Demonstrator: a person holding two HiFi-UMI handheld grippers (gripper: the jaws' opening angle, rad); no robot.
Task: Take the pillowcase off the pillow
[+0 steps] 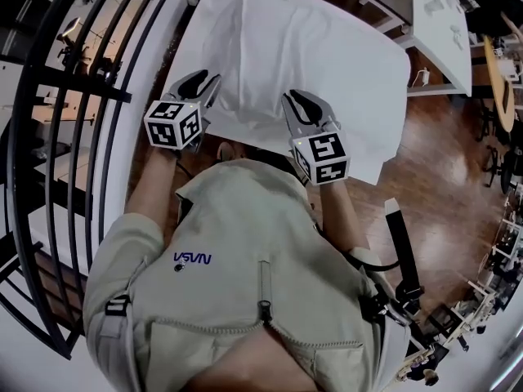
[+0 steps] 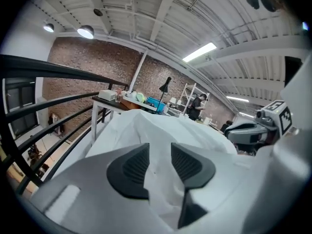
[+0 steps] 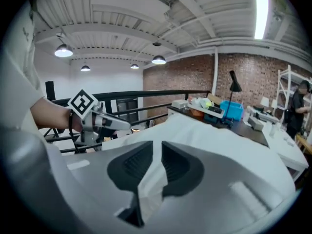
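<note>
The person's beige jacket [image 1: 245, 260] fills the near view. Past it, the white pillowcase [image 1: 327, 64] lies on the table [image 1: 437, 23], with the pillow as a bulge inside it. The left gripper [image 1: 204, 82] has its jaws spread, with loose cloth between them. The right gripper [image 1: 301, 104] has only a narrow gap, and a fold sits in it unpinched. I think a pull now would let the cloth slip out of both. A deeper new grip could catch the pillow too.

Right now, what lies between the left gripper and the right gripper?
Only the white pillowcase lies in that stretch. The head view shows it, with the left gripper at one side and the right gripper at the other.
</note>
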